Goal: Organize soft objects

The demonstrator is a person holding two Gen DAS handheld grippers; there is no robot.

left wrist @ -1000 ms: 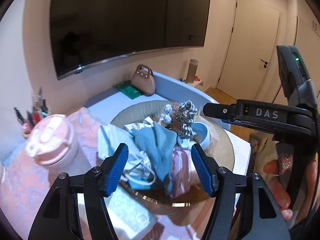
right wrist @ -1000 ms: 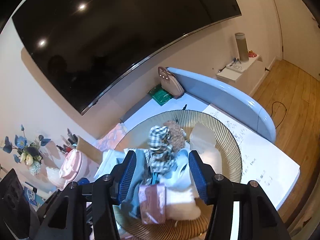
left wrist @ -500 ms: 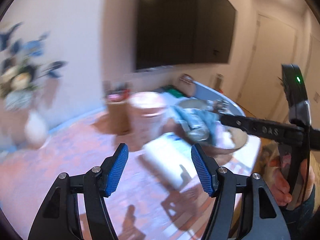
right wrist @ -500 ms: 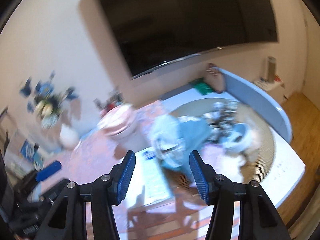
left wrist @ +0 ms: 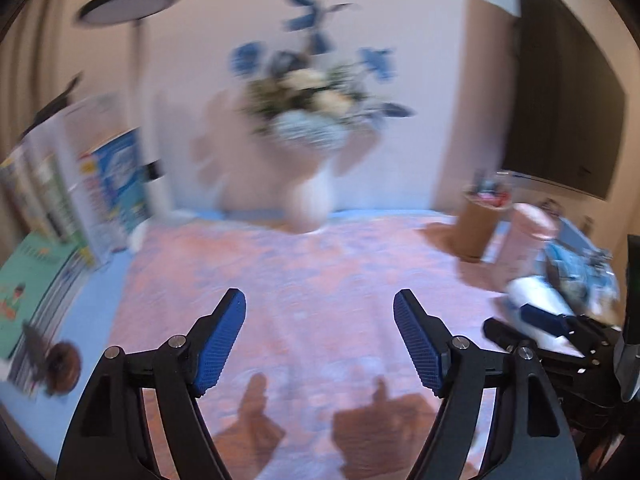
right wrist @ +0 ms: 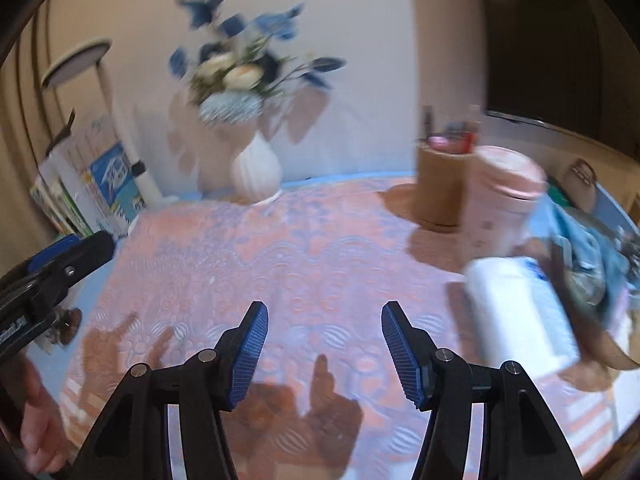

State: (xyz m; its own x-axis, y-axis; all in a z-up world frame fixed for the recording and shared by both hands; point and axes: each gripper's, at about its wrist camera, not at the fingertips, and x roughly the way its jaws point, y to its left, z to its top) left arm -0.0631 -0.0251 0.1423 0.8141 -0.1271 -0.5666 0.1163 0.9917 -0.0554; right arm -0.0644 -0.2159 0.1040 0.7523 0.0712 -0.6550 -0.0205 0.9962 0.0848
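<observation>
Hovering: left gripper (left wrist: 318, 344), jaws just widened, and right gripper (right wrist: 322, 352), both spread, empty; far-right soft pile (right wrist: 588, 256): light, floppy, pinch bunched folds.

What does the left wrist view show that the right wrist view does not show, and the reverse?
Only the left wrist view: the green book lying at the table's left edge, and the right gripper from the side.

Only the right wrist view: a brown handbag at the far right, the person's hand at the lower left, and the left gripper entering from the left.

Both: the pink patterned cloth, the white vase of blue flowers, the brown pen holder, the pink container, the white roll, the floor lamp. Both grippers are open and empty.
</observation>
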